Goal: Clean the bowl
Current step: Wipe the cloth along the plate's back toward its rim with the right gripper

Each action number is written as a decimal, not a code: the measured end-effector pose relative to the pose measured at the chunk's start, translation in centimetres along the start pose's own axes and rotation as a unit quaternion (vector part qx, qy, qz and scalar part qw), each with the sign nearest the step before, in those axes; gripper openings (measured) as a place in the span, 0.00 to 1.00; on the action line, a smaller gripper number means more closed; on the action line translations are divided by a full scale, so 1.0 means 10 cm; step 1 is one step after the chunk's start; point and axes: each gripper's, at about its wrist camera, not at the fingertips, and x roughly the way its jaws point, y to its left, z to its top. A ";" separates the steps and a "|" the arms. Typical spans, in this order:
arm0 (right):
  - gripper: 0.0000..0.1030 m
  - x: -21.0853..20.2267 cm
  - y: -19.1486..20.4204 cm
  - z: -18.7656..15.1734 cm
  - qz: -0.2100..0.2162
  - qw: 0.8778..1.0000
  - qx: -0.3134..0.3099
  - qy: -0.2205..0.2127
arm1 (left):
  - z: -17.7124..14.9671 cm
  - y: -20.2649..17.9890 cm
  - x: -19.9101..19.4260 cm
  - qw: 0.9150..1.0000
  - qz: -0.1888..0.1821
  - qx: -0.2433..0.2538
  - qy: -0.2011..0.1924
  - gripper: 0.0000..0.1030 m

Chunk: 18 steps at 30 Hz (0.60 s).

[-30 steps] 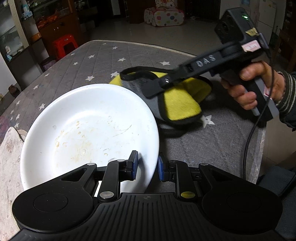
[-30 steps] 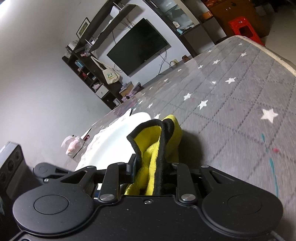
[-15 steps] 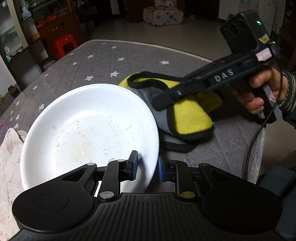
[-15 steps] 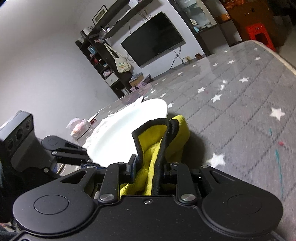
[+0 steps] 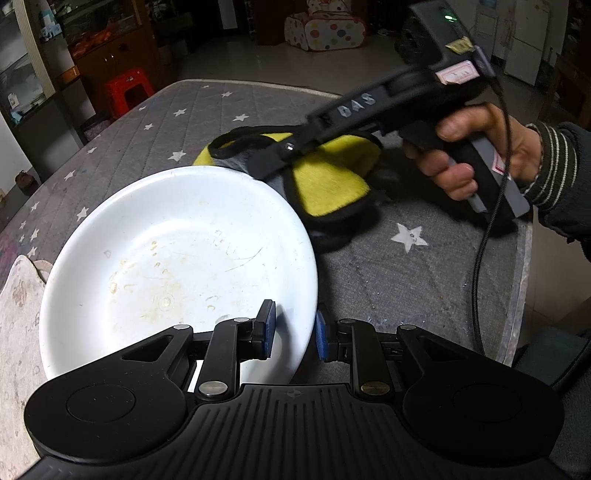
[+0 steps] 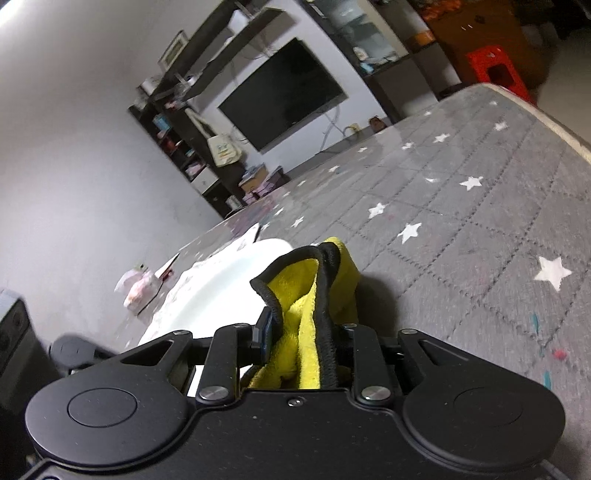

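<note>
Dim indoor light, fisheye-bent edges, motion blur, glare top-left

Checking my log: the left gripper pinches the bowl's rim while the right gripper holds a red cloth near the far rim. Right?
Not quite. The cloth is yellow with black edging, as the left wrist view shows. The rest stands: the left gripper pinches the bowl at its rim, and the right gripper holds the cloth.

A grey quilted table [image 5: 424, 288] cover printed with white stars fills the foreground, and beyond it lies a pale tiled floor [image 5: 280, 62]. A red plastic stool [image 5: 127, 90] stands beside a dark wooden cabinet [image 5: 110, 48], with a polka-dot play tent [image 5: 327, 29] farther back. A black flat-screen television [image 6: 282, 99] hangs on the white wall [image 6: 74, 129] beneath dark wall shelves [image 6: 221, 40].
</note>
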 end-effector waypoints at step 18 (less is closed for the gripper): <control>0.25 0.10 -0.22 -0.07 0.006 0.994 0.104 -0.029 | 0.04 -0.02 -0.03 0.999 0.013 -0.042 -0.016 0.21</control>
